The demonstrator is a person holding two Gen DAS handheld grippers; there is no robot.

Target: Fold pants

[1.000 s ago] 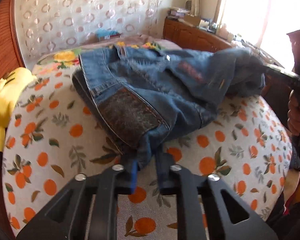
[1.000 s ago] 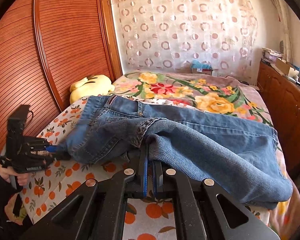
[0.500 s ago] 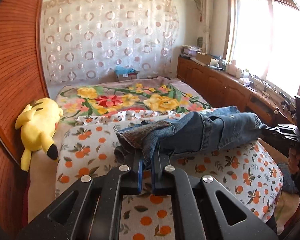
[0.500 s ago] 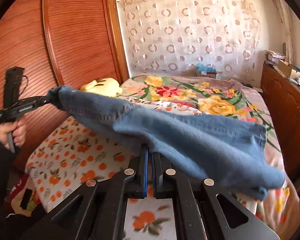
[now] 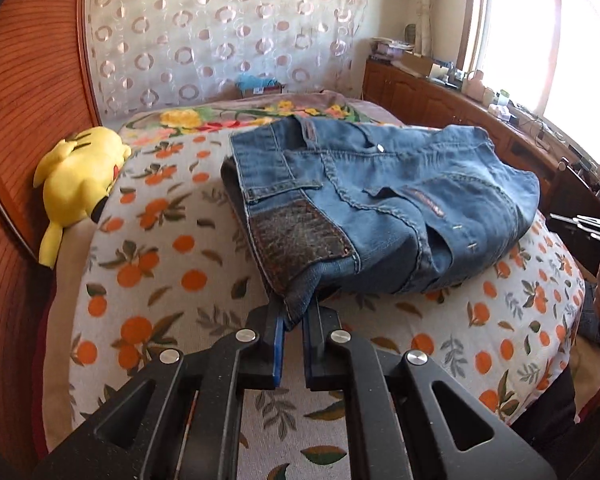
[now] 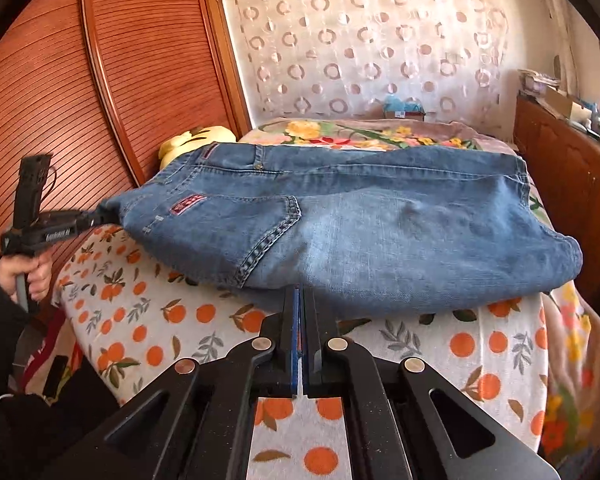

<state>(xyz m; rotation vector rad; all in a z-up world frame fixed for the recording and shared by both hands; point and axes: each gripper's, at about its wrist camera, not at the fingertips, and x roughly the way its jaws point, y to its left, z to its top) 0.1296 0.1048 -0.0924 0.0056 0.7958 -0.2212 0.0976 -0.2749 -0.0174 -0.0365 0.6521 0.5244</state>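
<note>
Pants (image 5: 372, 208) lie doubled near the bed's (image 5: 160, 264) front edge, left gripper (image 5: 292, 320) and right gripper (image 6: 300, 312) each pinching denim, so further folds likely remain.

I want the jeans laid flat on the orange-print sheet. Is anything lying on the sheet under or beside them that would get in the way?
Nothing visible does. The jeans, pinched by both grippers, have only the bare sheet around them; the yellow plush sits off at the bed's edge.
</note>
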